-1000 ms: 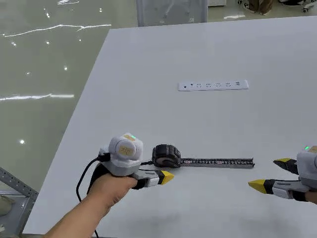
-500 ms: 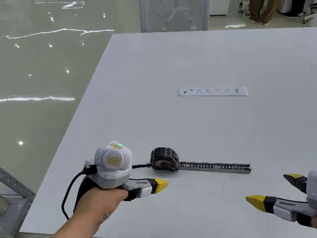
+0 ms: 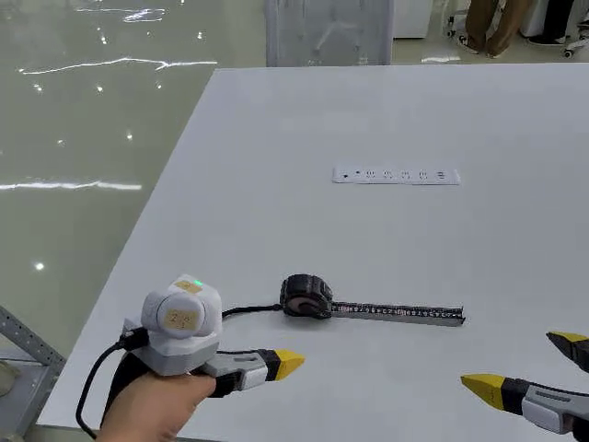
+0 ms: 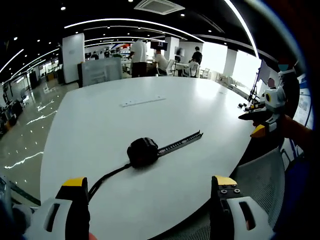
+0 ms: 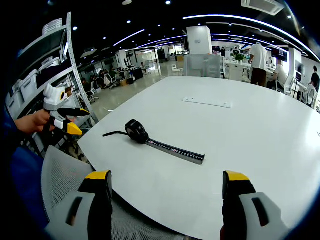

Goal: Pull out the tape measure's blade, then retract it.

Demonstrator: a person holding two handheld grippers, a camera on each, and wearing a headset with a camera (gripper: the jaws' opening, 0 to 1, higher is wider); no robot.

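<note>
White tabletop (image 3: 368, 110): one black tape measure (image 3: 306, 296), blade (image 3: 396, 313) drawn out, lying between left tongs (image 4: 150, 181) and right tongs (image 5: 166, 175), its housing nearer the left. Both tongs spread apart, touching nothing.

A white table (image 3: 276, 138) stands on glossy floor (image 3: 74, 110) under strip lights (image 5: 235, 17).

White power strip (image 3: 396, 175) flat on white table (image 3: 276, 138), glossy floor (image 3: 83, 110) alongside.
</note>
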